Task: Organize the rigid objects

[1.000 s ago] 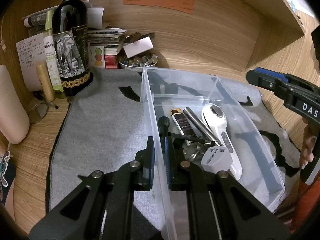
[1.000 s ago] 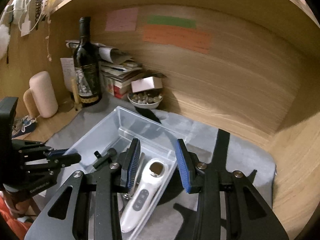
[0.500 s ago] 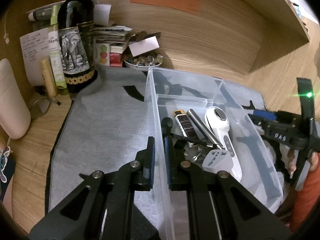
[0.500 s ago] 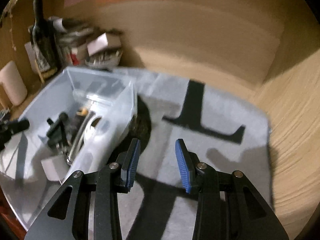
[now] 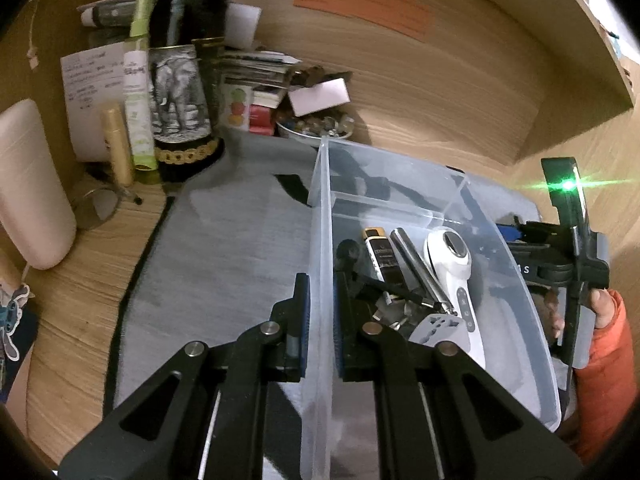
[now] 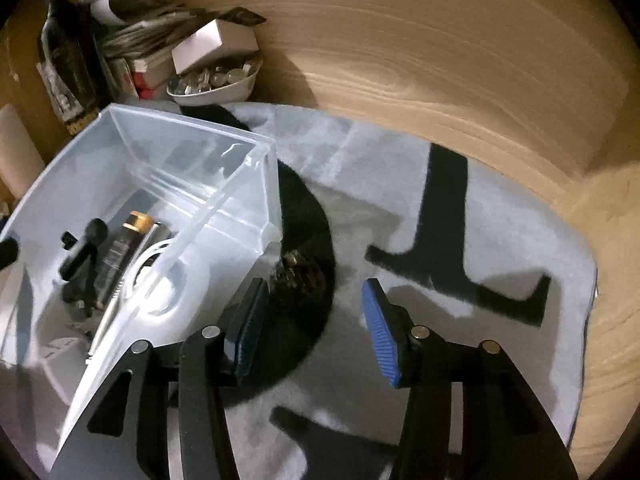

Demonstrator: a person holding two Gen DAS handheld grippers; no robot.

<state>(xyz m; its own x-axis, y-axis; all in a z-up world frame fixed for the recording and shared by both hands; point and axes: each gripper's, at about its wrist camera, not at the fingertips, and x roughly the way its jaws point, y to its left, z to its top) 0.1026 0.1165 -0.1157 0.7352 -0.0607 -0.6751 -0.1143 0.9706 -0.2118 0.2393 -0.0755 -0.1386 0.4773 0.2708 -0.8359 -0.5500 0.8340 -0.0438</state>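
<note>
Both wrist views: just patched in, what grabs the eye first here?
The clear plastic bin on the grey mat, with the left gripper clamped on its near wall and a white handheld device among dark tools inside. Right of the bin, the right gripper hangs open over a small dark object on the mat.

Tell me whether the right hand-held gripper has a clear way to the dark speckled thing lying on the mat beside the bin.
Probably yes. The right hand-held gripper is open, and the dark speckled thing lies just ahead with only bare mat between; the bin wall stands close on its left.
</note>
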